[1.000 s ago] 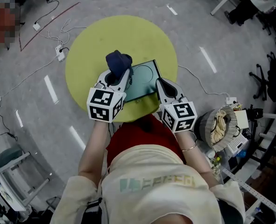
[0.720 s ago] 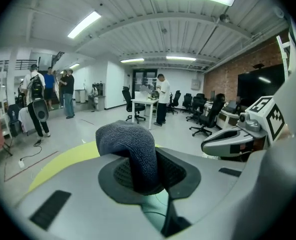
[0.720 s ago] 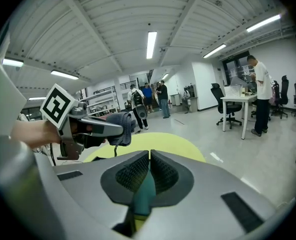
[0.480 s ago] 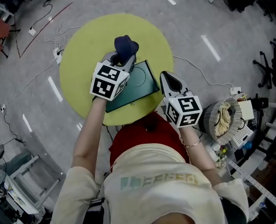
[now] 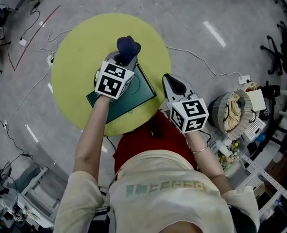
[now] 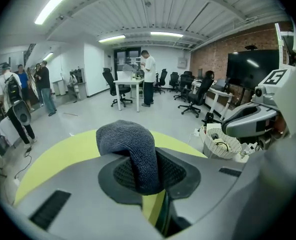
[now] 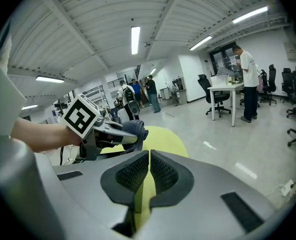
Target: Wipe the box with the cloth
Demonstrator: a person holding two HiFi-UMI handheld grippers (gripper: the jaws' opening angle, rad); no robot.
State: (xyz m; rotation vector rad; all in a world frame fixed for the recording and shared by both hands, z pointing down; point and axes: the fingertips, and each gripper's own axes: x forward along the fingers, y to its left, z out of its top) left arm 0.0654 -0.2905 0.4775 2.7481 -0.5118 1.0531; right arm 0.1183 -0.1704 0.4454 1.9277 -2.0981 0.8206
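clearly the left gripper (image 5: 125,62) has its jaws pinched on the bunched dark blue cloth (image 5: 127,44). the cloth bulges out past the tips, which i judge leaves a soft wad free for rubbing. it sits over the far corner of the dark green box (image 5: 141,95); whether cloth meets lid i cannot tell. the box lies flat on the round yellow table (image 5: 75,47), toward the person's side, probably for easy reach. the right gripper (image 5: 176,85) waits just beside the box's right edge, jaws pressed together on nothing, perhaps ready to steady it. counted: one cloth, one box, one table, two grippers.
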